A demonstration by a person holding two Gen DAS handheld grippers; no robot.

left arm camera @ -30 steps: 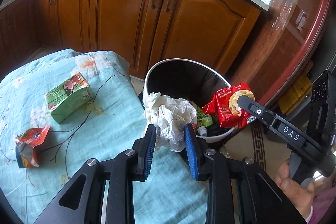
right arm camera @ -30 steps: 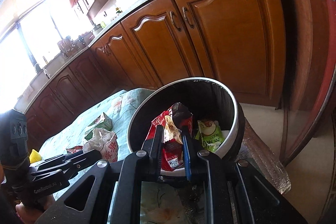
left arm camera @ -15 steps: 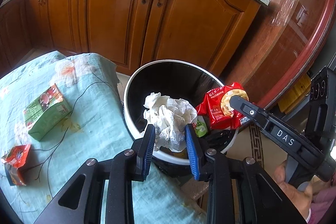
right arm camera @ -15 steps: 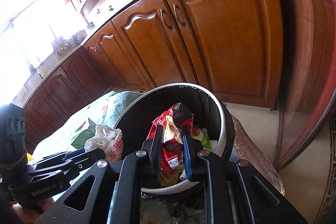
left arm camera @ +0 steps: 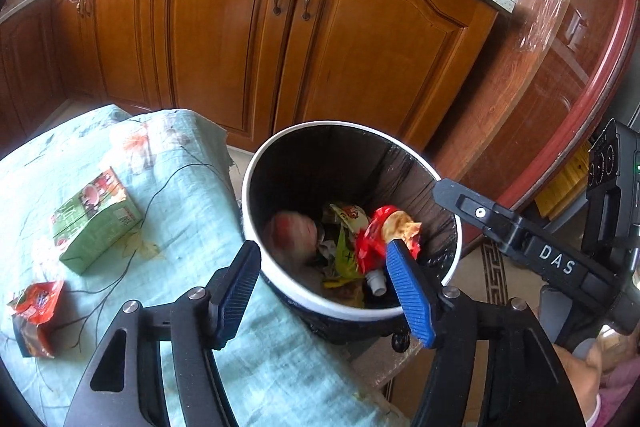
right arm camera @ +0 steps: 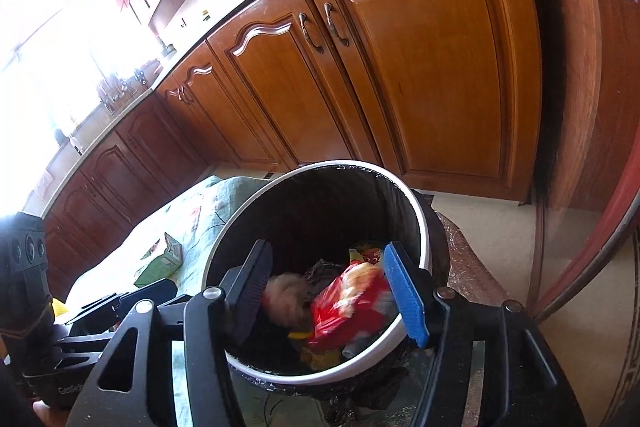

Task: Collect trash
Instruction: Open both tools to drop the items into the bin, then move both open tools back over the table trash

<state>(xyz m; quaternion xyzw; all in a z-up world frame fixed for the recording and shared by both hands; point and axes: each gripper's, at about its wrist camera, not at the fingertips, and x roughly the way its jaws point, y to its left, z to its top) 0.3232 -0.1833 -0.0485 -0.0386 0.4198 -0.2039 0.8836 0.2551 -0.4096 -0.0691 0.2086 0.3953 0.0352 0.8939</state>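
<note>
Both tools have just been opening over the bin point(left arm camera: 256, 187) and now gape with nothing between the jaws: the left tool point(left arm camera: 324, 287) has let go a crumpled paper wad point(left arm camera: 290, 235), the right tool point(right arm camera: 328, 291) a red snack wrapper point(right arm camera: 348, 307), both blurred inside the bin. Still on the table point(left arm camera: 200, 227), left of the bin, lie a green carton point(left arm camera: 96, 227) and, near the left edge, a red packet point(left arm camera: 34, 311). Both look light; the carton seems stiff enough to pinch across its narrow sides, the packet crinkly and likely slippery.

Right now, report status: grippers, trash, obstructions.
Both grippers, left and right, just opened, empty. Red wrapper and tissue wad in bin. Green carton, torn wrapper remain. Nothing blocking.
</note>
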